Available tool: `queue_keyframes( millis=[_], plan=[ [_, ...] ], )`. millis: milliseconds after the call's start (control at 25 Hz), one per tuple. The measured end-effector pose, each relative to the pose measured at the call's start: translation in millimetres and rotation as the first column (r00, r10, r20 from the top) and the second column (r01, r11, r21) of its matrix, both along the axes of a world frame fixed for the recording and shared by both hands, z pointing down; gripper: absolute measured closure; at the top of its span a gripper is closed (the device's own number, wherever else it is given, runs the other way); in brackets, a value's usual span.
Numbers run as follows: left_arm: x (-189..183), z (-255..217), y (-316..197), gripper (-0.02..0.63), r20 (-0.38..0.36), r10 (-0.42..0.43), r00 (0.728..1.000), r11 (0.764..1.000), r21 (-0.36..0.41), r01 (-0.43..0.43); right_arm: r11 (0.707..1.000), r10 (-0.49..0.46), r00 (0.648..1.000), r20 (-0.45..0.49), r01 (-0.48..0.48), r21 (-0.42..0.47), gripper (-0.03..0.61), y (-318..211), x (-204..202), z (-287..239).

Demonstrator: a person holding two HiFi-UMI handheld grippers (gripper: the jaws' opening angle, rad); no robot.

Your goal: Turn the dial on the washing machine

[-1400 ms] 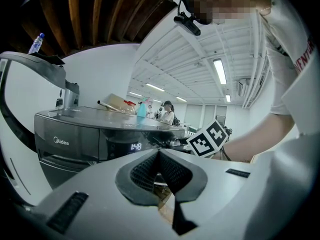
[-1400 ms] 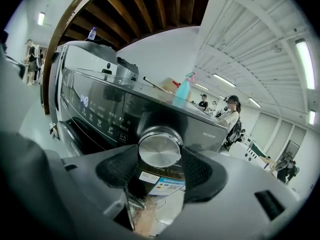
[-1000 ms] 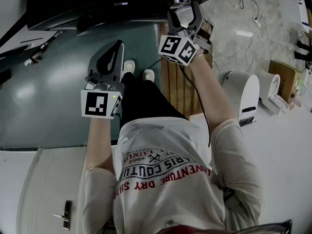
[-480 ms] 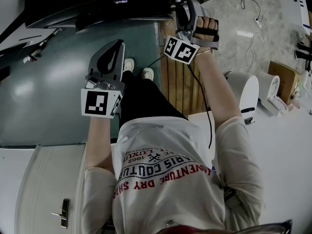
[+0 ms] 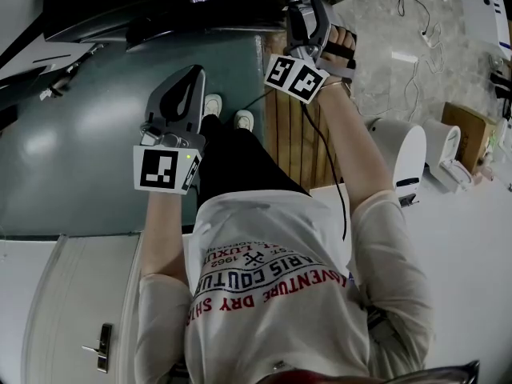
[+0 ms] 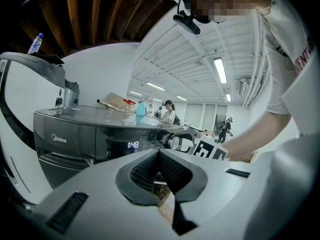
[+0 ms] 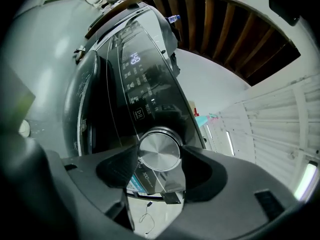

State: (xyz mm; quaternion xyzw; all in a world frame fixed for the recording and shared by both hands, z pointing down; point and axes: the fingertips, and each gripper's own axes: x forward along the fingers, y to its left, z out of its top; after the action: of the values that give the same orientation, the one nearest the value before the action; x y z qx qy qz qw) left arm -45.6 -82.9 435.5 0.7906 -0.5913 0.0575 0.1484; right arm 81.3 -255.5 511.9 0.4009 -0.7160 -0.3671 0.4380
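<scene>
The left gripper (image 6: pixel 159 160) is held low and off to the left, well apart from the control panel. Its jaws are pressed together with nothing between them, so it has no part in the work at present.

Ahead stands the dark grey front-loading washing machine (image 6: pixel 60 139). Its lit display (image 7: pixel 134 59) shows digits on the glossy panel. Further along the same panel, toward the machine's right end, sits the round brushed-metal dial (image 7: pixel 159 152).

The right gripper (image 5: pixel 298 0) is up at the panel. In the right gripper view its jaws stand one on each side of the dial, and the dark pads (image 7: pixel 197 169) look closed against its rim, pinching it.

By my reading the step in hand is the turn itself: the grasp is made and the lit display suggests the machine is on.

The next move calls for rolling the wrist about the dial's own axis. The pinch should stay firm and square to the panel so the pads do not slip off the smooth rim. A glance at the display would confirm the setting.
</scene>
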Motion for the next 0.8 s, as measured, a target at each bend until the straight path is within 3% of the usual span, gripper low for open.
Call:
queue_keyframes(
  millis=[200, 480, 800],
  plan=[
    [0.1, -1.9, 1.0, 0.598, 0.004, -0.002, 1.000, 1.000, 0.003, 0.002, 0.995, 0.062, 0.991, 0.119, -0.052, -0.085, 0.288, -0.7, 0.7, -0.9],
    [-1.8, -3.1, 2.8, 0.598, 0.014, -0.005, 1.000, 1.000, 0.002, 0.005, 0.969, 0.187, 0.942, 0.280, -0.129, -0.213, 0.288, -2.2, 1.2, -2.3],
    [-2.3, -4.6, 2.7, 0.598, 0.014, -0.008, 1.000, 1.000, 0.002, 0.008, 0.917, 0.321, 0.840, 0.437, -0.161, -0.365, 0.290, -3.2, 2.7, -3.1]
  ],
)
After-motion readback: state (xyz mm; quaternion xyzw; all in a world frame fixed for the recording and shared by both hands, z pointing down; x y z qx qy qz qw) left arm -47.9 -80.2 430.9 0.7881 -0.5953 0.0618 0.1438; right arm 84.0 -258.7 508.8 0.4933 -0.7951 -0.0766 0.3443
